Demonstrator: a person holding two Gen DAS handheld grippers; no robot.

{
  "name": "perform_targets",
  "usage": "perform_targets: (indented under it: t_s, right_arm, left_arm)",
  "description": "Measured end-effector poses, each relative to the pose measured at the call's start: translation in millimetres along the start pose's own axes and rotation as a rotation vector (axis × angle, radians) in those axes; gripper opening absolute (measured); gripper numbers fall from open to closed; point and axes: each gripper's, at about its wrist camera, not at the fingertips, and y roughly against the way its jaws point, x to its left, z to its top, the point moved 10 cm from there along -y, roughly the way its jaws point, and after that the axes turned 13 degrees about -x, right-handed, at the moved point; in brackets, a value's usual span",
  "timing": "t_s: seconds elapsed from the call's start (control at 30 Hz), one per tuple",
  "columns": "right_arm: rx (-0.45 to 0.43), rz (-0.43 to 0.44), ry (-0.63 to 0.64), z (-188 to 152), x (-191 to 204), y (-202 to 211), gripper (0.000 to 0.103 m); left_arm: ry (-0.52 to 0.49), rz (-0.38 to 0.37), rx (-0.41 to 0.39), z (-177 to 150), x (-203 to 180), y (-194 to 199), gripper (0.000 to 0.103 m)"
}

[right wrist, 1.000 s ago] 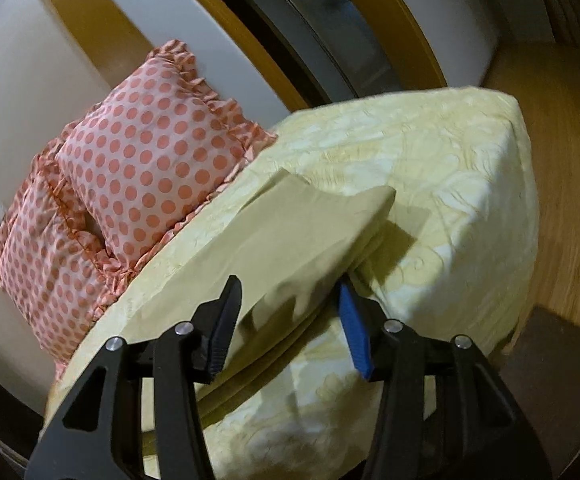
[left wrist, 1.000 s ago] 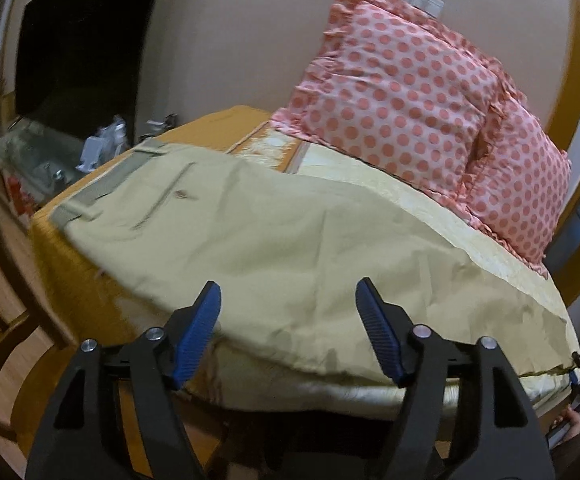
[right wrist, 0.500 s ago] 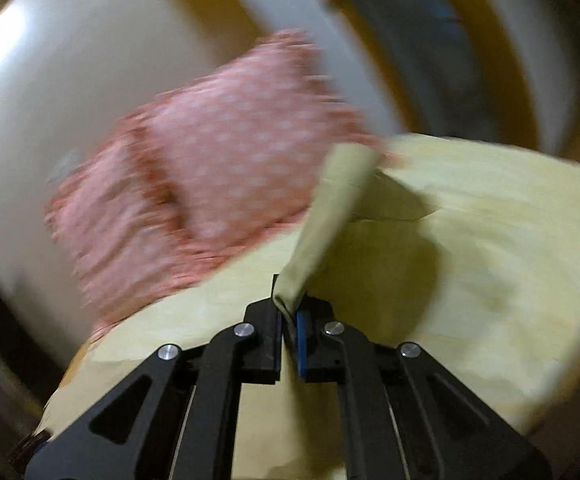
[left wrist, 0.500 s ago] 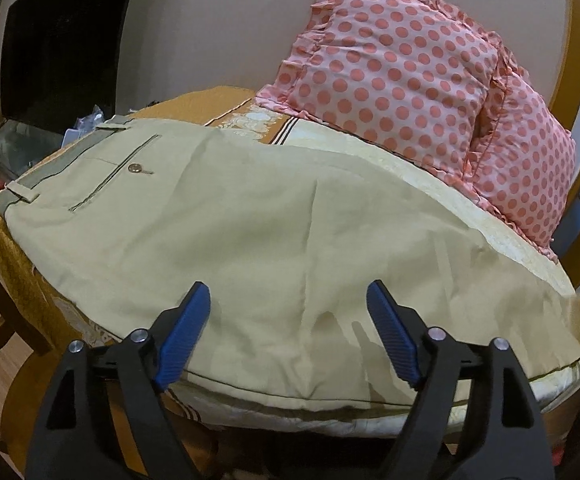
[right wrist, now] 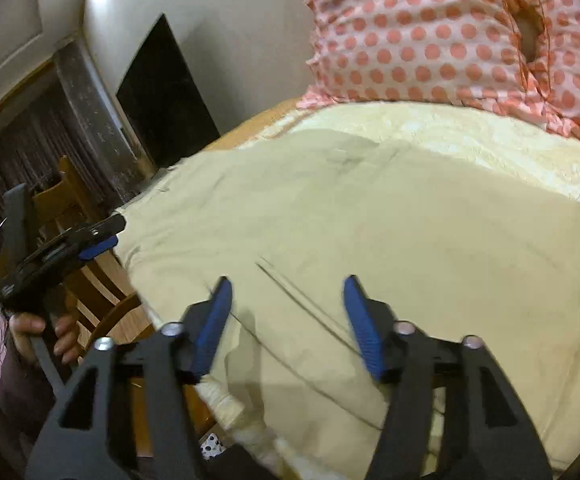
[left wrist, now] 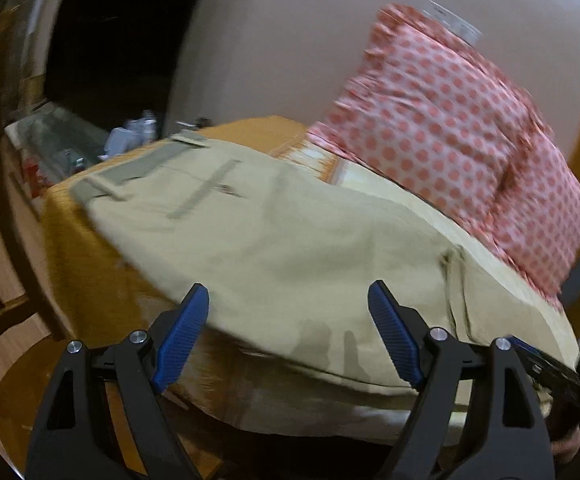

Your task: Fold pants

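Khaki pants point(left wrist: 273, 248) lie flat on the bed, waistband at the far left, legs running right with a folded-over end point(left wrist: 456, 280). They fill the middle of the right wrist view point(right wrist: 370, 216). My left gripper point(left wrist: 290, 332) is open and empty just above the near edge of the pants. My right gripper point(right wrist: 287, 320) is open and empty over the pants near a seam. The left gripper also shows at the left edge of the right wrist view point(right wrist: 89, 240), open, held by a hand.
Two pink polka-dot pillows point(left wrist: 450, 132) stand against the wall at the back right. A cream bedspread point(right wrist: 470, 136) covers the bed. A wooden chair point(right wrist: 85, 280) stands by the bed's left side. A cluttered glass table point(left wrist: 61, 144) lies at far left.
My right gripper held the pants leg end shut half a second ago; it has now let go and stands open over the laid-down pants. The left gripper pulled back slightly.
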Motion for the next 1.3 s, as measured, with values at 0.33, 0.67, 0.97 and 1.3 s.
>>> perform_targets:
  t_s: [0.33, 0.67, 0.97, 1.3]
  right_arm:
    - [0.092, -0.233, 0.226, -16.3, -27.8, -20.3, 0.07]
    - [0.073, -0.189, 0.278, -8.8, -2.0, -27.1, 0.043]
    - [0.062, -0.203, 0.386, -8.7, 17.2, -37.8, 0.011]
    - [-0.018, 0.0, 0.296, 0.3, 55.5, -15.5, 0.006]
  left_arm:
    - [0.164, 0.158, -0.066, 14.3, 70.0, -0.7, 0.083]
    - [0.137, 0.157, -0.068, 16.4, 66.4, -9.5, 0.083]
    - [0.097, 0.142, -0.078, 17.7, 59.9, -8.3, 0.083]
    - [0.134, 0.135, -0.072, 15.6, 70.8, -6.4, 0.083]
